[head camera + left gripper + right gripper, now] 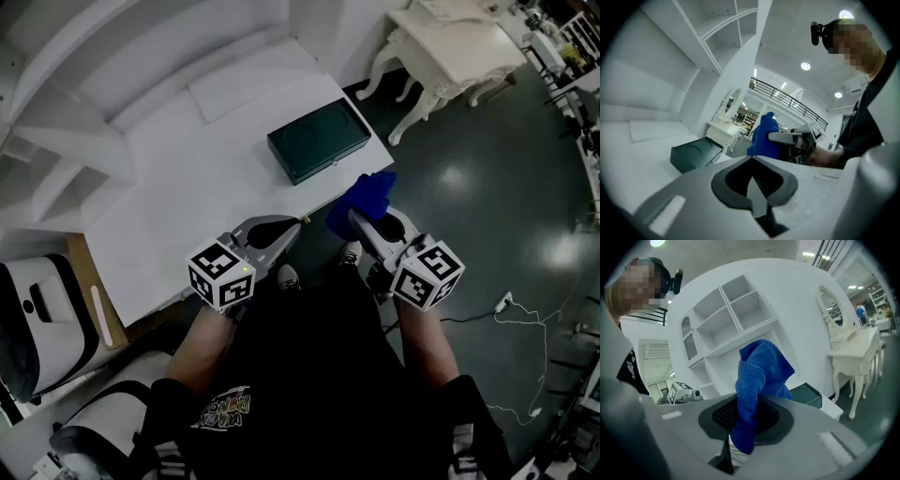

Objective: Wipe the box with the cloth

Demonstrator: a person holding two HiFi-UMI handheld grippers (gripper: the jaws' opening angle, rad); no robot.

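In the head view, a dark green box (pixel 319 141) is lying flat on the white bench (pixel 187 187), close to the bench's right edge and far from both grippers. The left gripper (pixel 289 227) is being held over the bench's near edge. The right gripper (pixel 361 223) is being held just right of it, past the bench's edge and above the dark floor (pixel 469 187). A blue cloth (pixel 363 197) is being gripped at the right gripper's tip and is bunching up toward the box without touching it.

In the left gripper view, the left gripper's jaws are being pressed together with nothing between them. The box (pixel 696 154) is being shown to the left on the bench. The cloth (pixel 764 136) is standing up to the right of the box in the other gripper.

In the right gripper view, the jaws are being clenched on the cloth (pixel 759 376), which is rising in a bundle above them, a short tail hanging below. A corner of the box (pixel 808 394) is showing behind the cloth, on the right. White shelves (pixel 726 319) are standing beyond the bench.
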